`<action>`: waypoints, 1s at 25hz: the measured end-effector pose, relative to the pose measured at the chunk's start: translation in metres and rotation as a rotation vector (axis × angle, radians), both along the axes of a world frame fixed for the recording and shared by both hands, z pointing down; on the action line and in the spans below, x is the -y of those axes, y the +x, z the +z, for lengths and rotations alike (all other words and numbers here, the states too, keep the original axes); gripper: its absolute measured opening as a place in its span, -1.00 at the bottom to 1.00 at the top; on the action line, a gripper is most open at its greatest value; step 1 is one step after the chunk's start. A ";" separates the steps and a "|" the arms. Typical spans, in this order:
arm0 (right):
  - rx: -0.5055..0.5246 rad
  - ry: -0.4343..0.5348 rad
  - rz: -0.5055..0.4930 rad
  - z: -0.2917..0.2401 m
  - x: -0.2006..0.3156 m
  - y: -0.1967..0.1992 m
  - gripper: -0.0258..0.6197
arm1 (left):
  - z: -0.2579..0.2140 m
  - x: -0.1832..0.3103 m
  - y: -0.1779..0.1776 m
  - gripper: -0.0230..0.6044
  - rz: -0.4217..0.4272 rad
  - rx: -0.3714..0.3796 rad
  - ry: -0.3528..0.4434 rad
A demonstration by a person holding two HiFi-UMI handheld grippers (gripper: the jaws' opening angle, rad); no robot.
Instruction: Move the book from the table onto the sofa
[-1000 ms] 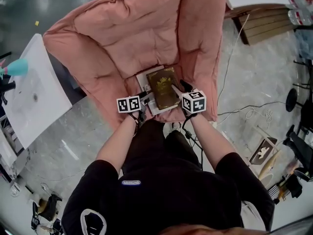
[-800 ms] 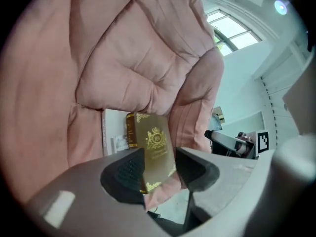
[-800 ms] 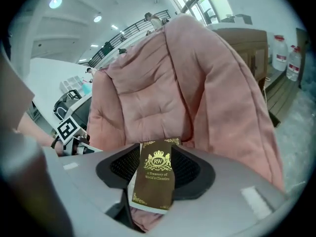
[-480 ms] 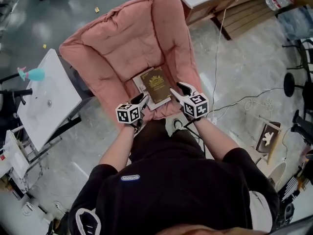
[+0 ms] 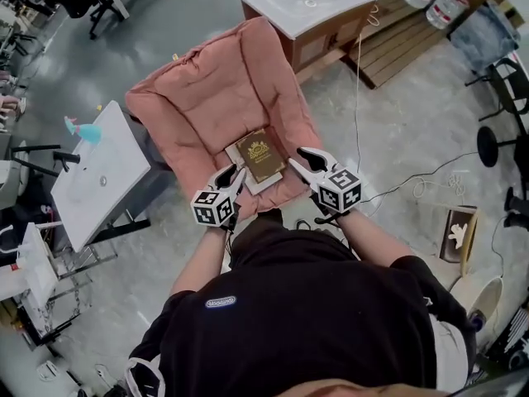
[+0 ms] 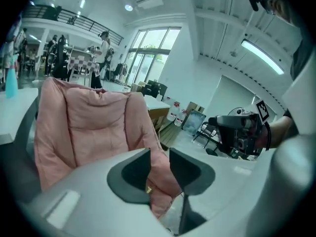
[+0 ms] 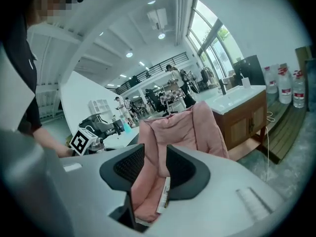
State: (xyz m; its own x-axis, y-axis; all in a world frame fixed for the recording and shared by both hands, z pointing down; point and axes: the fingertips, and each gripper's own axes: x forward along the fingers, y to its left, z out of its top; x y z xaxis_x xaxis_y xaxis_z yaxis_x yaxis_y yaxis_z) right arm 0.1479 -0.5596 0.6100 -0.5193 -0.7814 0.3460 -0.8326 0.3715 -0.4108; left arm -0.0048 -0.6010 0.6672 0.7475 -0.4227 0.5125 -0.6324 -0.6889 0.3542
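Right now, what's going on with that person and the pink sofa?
A person holds a gripper in each hand above a pink sofa. The brown book lies flat on its seat, held by neither. The left gripper and right gripper hover near it, both empty, fingers apart; the right one's fingers have just been closing on nothing. The book looks delivered.

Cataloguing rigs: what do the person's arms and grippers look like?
The left gripper and right gripper are pale grey with dark pads; each bears a white cube with black square markers. The person wears a black short-sleeved T-shirt.
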 end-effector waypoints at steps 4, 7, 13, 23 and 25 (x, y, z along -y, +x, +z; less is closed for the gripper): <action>0.008 0.096 -0.041 -0.047 -0.023 0.001 -0.46 | -0.051 -0.022 0.004 -0.57 -0.029 -0.030 0.104; 0.007 0.178 -0.074 -0.085 -0.038 -0.001 -0.54 | -0.097 -0.036 0.007 -0.59 -0.056 -0.056 0.200; -0.010 0.322 -0.168 -0.146 -0.067 -0.015 -0.67 | -0.180 -0.069 0.011 -0.70 -0.104 -0.125 0.368; 0.045 0.481 -0.312 -0.221 -0.106 -0.041 -0.83 | -0.272 -0.143 -0.026 -0.91 -0.218 -0.154 0.529; 0.057 0.495 -0.339 -0.230 -0.115 -0.048 -0.83 | -0.285 -0.159 -0.034 -0.91 -0.235 -0.153 0.545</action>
State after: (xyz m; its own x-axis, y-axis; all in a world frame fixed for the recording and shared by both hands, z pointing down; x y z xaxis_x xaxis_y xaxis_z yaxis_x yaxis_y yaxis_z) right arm 0.0995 -0.4446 0.3797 -0.7748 -0.6300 -0.0521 -0.6160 0.7710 -0.1617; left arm -0.0385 -0.4422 0.3826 0.6504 -0.7564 0.0702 -0.7593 -0.6446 0.0895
